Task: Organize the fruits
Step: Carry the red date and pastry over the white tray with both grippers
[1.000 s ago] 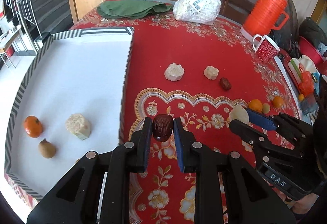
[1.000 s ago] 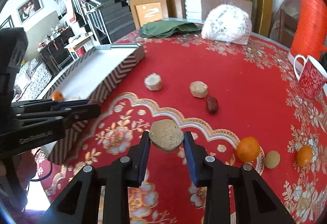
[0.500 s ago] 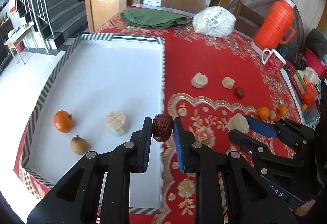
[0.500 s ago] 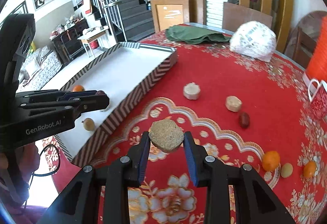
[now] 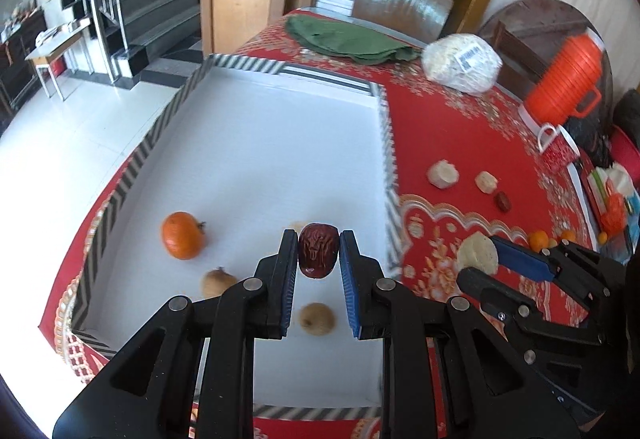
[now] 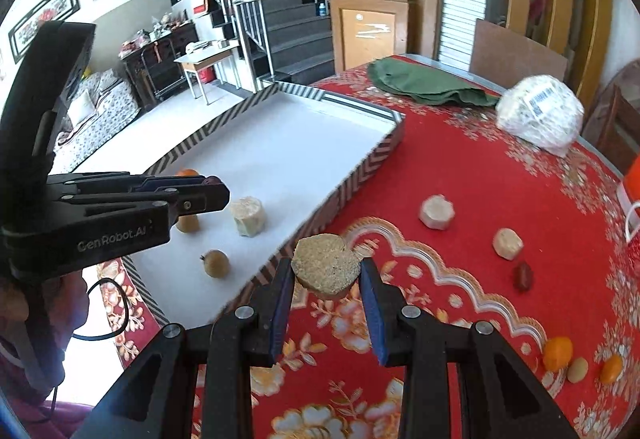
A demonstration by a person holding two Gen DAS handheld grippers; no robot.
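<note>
Left gripper [image 5: 319, 253] is clamping a dark red date [image 5: 318, 250] between its pads, hanging over the white tray [image 5: 256, 159] – near its right wall. Below the fingers, on the tray floor: an orange [image 5: 182, 235] to the left and two small brown fruits [image 5: 218, 281] (one directly beneath the pads). Right gripper [image 6: 326, 275] is pinching a pale, grainy round chunk [image 6: 326, 265], sitting above the red tablecloth [image 6: 480, 175] just beside the tray's striped edge. Ahead and right of it – two more pale chunks [image 6: 437, 212] and another date [image 6: 523, 276] are lying on the cloth.

Orange flask [image 6: 632, 175] cut by edge
</note>
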